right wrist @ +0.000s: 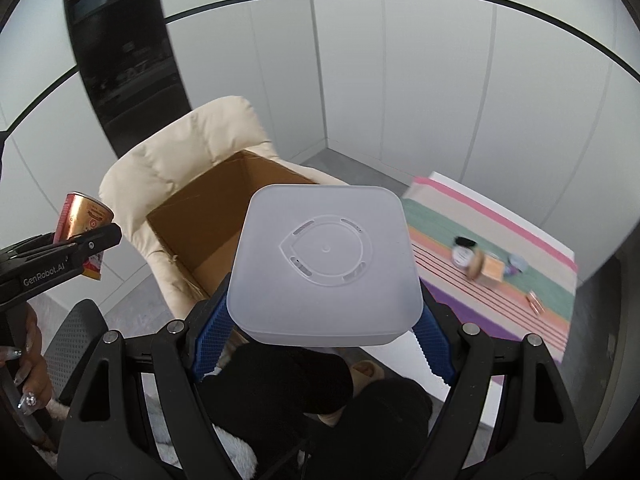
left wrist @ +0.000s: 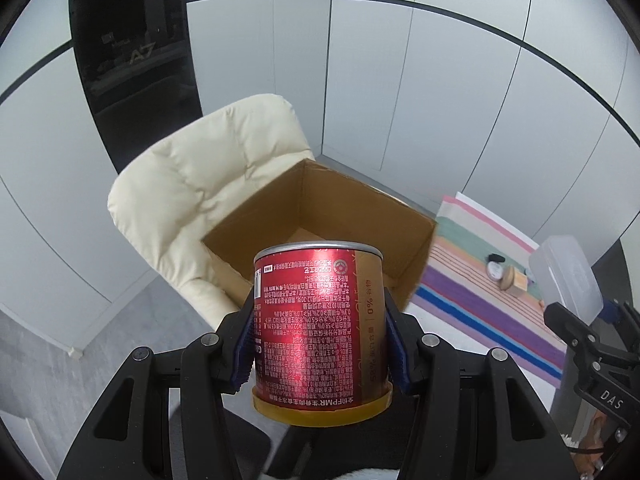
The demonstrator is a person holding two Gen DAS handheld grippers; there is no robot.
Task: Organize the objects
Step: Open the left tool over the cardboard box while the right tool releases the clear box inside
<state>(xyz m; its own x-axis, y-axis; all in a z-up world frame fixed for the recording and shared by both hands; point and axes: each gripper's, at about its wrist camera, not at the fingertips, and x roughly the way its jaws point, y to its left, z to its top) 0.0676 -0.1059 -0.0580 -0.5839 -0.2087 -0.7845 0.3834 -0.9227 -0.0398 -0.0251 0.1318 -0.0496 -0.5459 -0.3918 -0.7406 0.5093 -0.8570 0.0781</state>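
My left gripper [left wrist: 320, 344] is shut on a red and gold can [left wrist: 318, 328], held upside down with its yellow lid at the bottom. The can hangs in front of an open cardboard box [left wrist: 360, 204] that rests on a cream padded chair [left wrist: 200, 184]. My right gripper [right wrist: 320, 340] is shut on a frosted white square plastic box [right wrist: 324, 260], its blue pads pressing both sides. In the right wrist view the can [right wrist: 82, 224] and the left gripper show at the left edge, and the cardboard box [right wrist: 200, 216] sits behind the plastic box.
A striped cloth [right wrist: 500, 240] covers a white table at the right, with a small jar [right wrist: 464, 252], a wooden block [right wrist: 490, 270] and other small items on it. A person's dark-clad legs [right wrist: 312, 392] and a hand [right wrist: 28, 376] are below. Grey wall panels stand behind.
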